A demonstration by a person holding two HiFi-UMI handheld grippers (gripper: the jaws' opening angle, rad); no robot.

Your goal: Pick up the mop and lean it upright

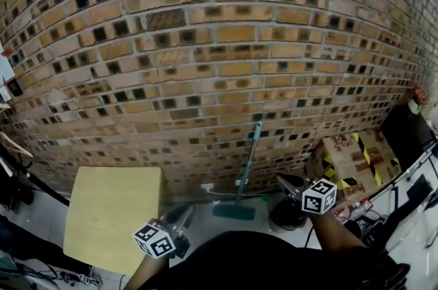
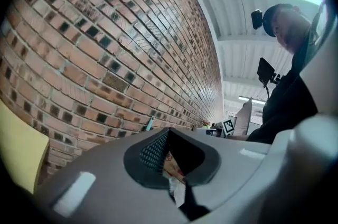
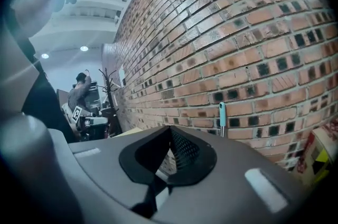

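Up close, the left gripper [image 2: 168,131] has its two grey jaws brought together at the tips, with nothing held between them; the right gripper [image 3: 170,128] matches it, jaws closed tip to tip and empty; in the head view both sit low in the picture, each carrying its cube of square markers, the left one over the edge of a pale yellow table top [image 1: 109,210] and the right one above a dark round container [image 1: 284,215] on the floor; neither gripper touches the mop [image 1: 247,165], which stands well ahead of them and roughly between the two; the mop is nearly upright, its thin handle tilted slightly so the light teal grip at the top rests against the brick wall [image 1: 219,42], its flat teal head down on the pale floor [image 1: 205,230] at the wall's foot; each gripper view shows that teal grip poking up just above the closed jaws, against the bricks; to the right of the mop, beside the wall, sits a cardboard box [image 1: 352,159] crossed with black and yellow striped tape.
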